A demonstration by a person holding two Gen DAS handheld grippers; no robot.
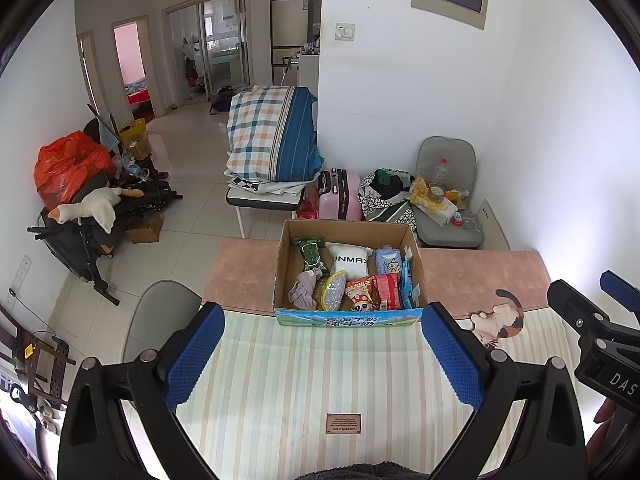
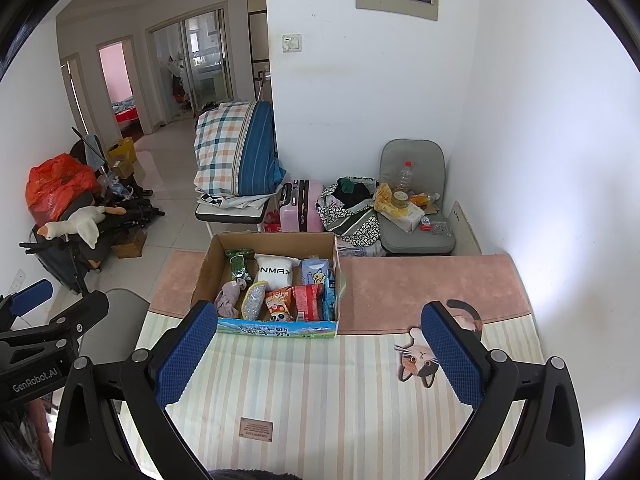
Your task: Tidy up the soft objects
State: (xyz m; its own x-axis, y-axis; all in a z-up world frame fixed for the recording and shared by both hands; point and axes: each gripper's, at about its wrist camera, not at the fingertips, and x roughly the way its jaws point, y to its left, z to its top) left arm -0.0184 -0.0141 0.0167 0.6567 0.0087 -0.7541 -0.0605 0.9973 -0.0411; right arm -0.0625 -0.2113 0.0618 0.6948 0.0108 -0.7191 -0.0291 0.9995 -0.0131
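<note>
A: Start with the biggest thing. What carries it all?

B: The worktop (image 1: 360, 368), under a striped cloth with a pink band along its far edge. The cardboard box (image 1: 416, 258) sits on that far half, nearer the left corner than the right, its printed front wall on the line where pink meets stripes.

A: And the soft things?

B: All inside the box. The white pillow pack (image 1: 350, 260) stands at the back middle; I'd judge it light and squashy, best pinched at its top corner. Right of it is a blue tissue pack (image 1: 388, 262), also yielding. The red snack packet (image 1: 387, 290) and the panda-printed bag (image 1: 360, 296) at the front look crinkly and slippery, so take them by a sealed edge. The green packet (image 1: 310, 254) leans at the back left. Smallest are the mauve cloth (image 1: 304, 292), limp, to be gathered at a bunched fold, and the glittery pouch (image 1: 334, 292) beside it.

A: The tongs?

B: Left tongs (image 1: 323, 350) and right tongs (image 2: 318, 354) both gape wide, holding nothing, above the striped near half.

A: Do the views differ?

B: The right wrist view shows the whole cat print (image 2: 418, 360) near the right edge, which the left view partly hides behind a finger. Each view also catches the other tool at its margin.
</note>
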